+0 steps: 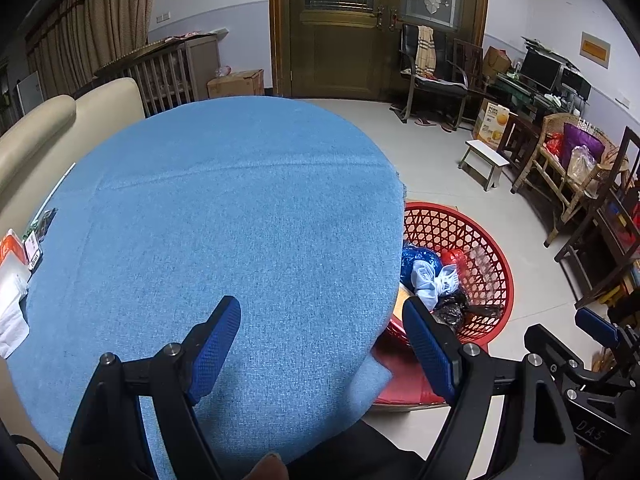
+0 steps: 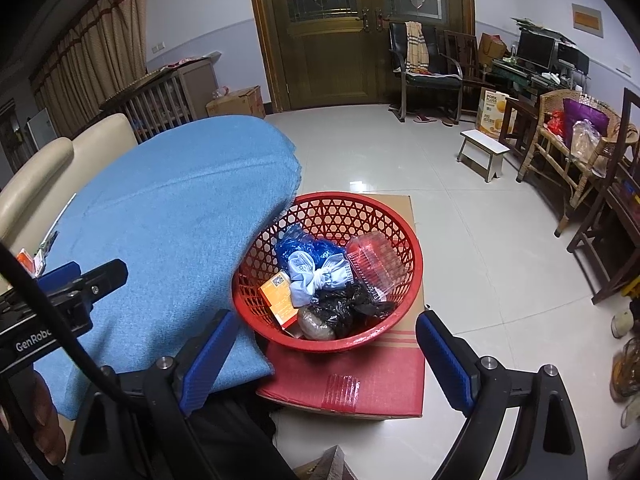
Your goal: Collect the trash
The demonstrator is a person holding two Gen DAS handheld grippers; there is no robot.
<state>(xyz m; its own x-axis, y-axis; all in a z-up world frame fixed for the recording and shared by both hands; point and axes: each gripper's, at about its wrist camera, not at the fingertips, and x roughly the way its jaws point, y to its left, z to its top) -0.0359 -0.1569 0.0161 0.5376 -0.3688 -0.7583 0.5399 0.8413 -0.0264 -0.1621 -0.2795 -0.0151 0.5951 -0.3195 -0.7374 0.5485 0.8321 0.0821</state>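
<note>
Both the left gripper [image 1: 320, 344] and right gripper [image 2: 322, 354] hold their ribbed blue jaws wide, empty. The red lattice basket [image 2: 400, 236] holds crumpled bags beside the woven blue-clothed bench [image 1: 224, 220].

left wrist: above blue table [image 1: 240, 220], facing door | right wrist: nearer red basket [image 2: 332, 340] | shared: both

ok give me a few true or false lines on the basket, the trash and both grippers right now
1. The red basket sits on a cardboard box. True.
2. The basket is empty. False: it holds a blue bag, a black bag, a clear plastic container and more.
3. The left hand-held gripper grips a bag. False: its jaws are open, holding nothing.
4. The right hand-held gripper is open. True.
5. The basket stands on the blue tablecloth. False: it is beside the table, lower down.
</note>
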